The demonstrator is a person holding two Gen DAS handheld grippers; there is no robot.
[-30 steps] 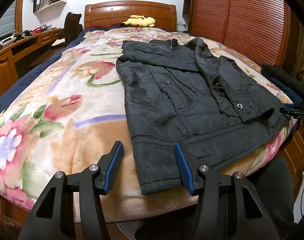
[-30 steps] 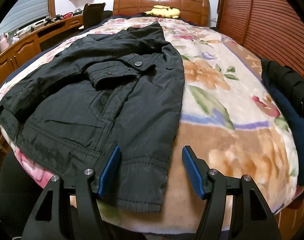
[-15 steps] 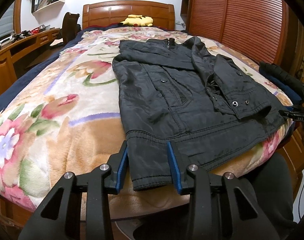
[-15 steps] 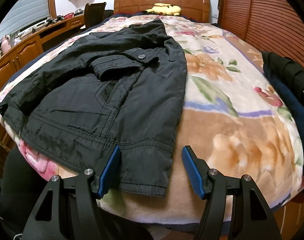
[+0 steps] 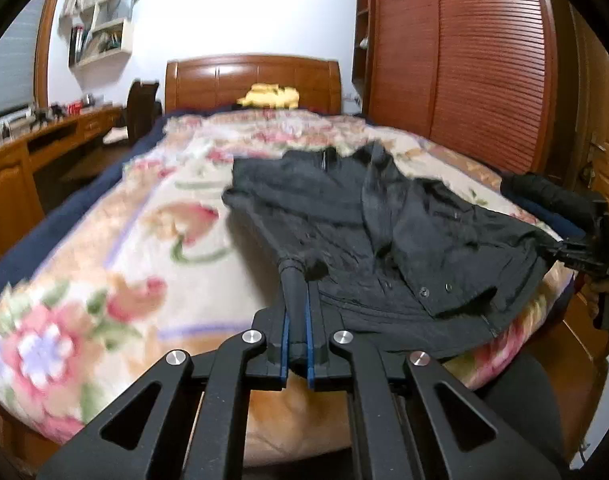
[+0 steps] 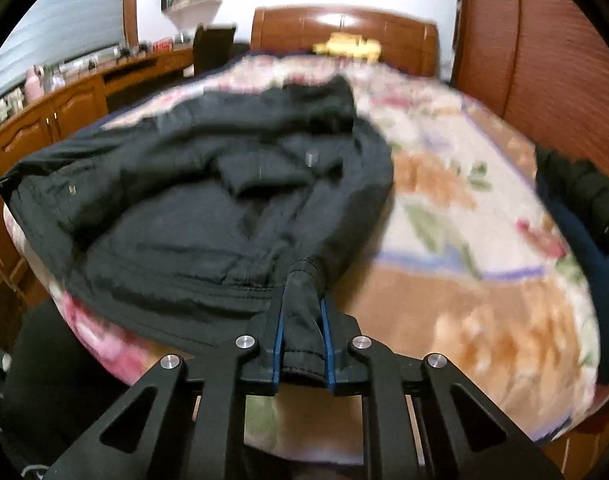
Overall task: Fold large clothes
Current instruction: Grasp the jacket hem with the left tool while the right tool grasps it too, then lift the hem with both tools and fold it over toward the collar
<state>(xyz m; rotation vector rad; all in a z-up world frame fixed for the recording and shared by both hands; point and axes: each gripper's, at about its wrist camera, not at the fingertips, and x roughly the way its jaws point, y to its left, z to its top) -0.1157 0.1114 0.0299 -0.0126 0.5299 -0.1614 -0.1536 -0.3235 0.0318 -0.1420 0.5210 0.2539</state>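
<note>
While the black jacket (image 5: 368, 216) lies spread across the floral blanket (image 5: 116, 264) of the bed, mostly in the centre and right of the left wrist view, its near hem is pinched at two corners. The left gripper (image 5: 297, 320), at the lower middle of that frame, has its blue-padded fingers (image 5: 285, 340) clenched on a bunched corner of the hem, and the cloth rises from the blanket toward them. In the right wrist view the jacket (image 6: 192, 200) fills the left and centre of the frame, and the right gripper (image 6: 302, 328) at the lower middle is closing its fingers (image 6: 277, 340) on the other hem corner, a thick fold of fabric pressed between the pads. That gripper also shows at the right edge of the left wrist view, beside the jacket's far corner, with part of a hand (image 5: 602, 296) under it.

Beyond the jacket, a yellow plush toy (image 5: 270, 96) rests against the wooden headboard (image 5: 252, 76). A dark bundle of clothes (image 6: 584, 196) sits at the right edge of the bed. A long wooden worktop (image 5: 56, 128) runs along the left, and slatted wardrobe doors (image 5: 484, 60) fill the upper right.
</note>
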